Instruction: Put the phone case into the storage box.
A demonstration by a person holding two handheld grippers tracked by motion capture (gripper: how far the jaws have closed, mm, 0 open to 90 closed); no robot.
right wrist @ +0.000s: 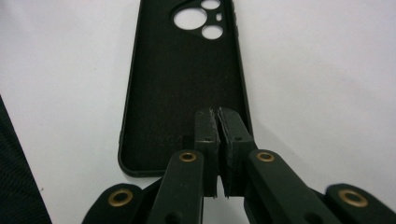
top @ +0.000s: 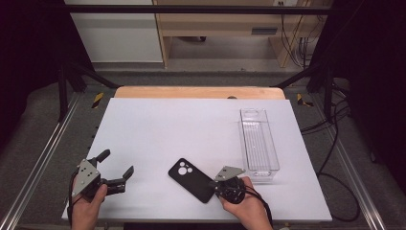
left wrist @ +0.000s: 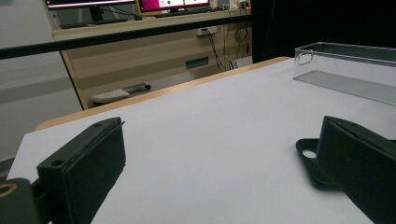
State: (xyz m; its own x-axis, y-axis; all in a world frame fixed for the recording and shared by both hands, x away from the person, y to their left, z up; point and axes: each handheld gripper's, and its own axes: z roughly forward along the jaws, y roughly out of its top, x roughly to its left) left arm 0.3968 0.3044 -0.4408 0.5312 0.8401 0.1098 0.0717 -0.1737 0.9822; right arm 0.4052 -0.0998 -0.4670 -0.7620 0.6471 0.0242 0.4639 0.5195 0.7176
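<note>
A black phone case (top: 191,179) lies inner side up on the white table (top: 167,124), near the front edge, with its camera cut-outs at the far left end. My right gripper (top: 214,184) is at the case's near right end. In the right gripper view its jaws (right wrist: 218,114) are pressed together, empty, over the lower part of the phone case (right wrist: 182,79). My left gripper (top: 117,163) is held at the front left, open, with nothing between the jaws (left wrist: 219,163). The case's end (left wrist: 310,161) peeks out beside its right jaw.
A clear, empty, long plastic bin (top: 259,143) stands at the right of the table, lengthwise front to back, also seen in the left gripper view (left wrist: 345,79). A wooden strip (top: 198,92) borders the far edge. Black frame bars and cables surround the table.
</note>
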